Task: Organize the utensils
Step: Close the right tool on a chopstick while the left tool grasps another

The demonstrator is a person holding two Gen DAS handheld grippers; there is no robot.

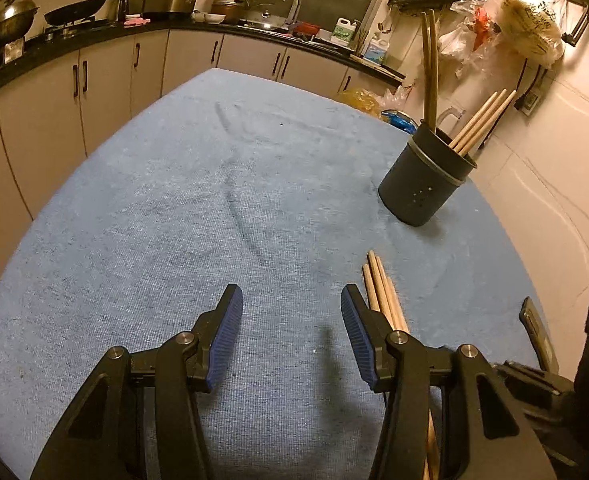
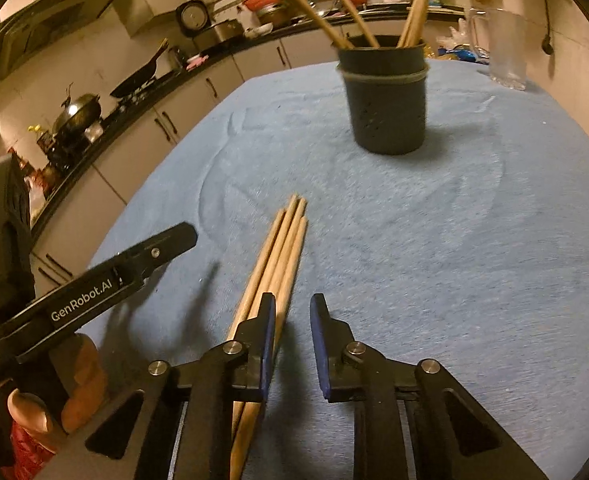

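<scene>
My right hand-held gripper [image 2: 292, 344], jaws narrowly apart, seemingly beside loose chopsticks [image 2: 282, 248]; my left hand-held gripper [image 1: 292, 320] gapes over the worktop [image 1: 174, 200].

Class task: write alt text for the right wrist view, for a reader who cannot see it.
A bundle of wooden chopsticks lies on a blue tablecloth, passing under the left finger of the right gripper, whose jaws stand narrowly apart with nothing between them. Beyond stands a dark utensil holder with chopsticks in it; the left gripper enters from the left.
</scene>
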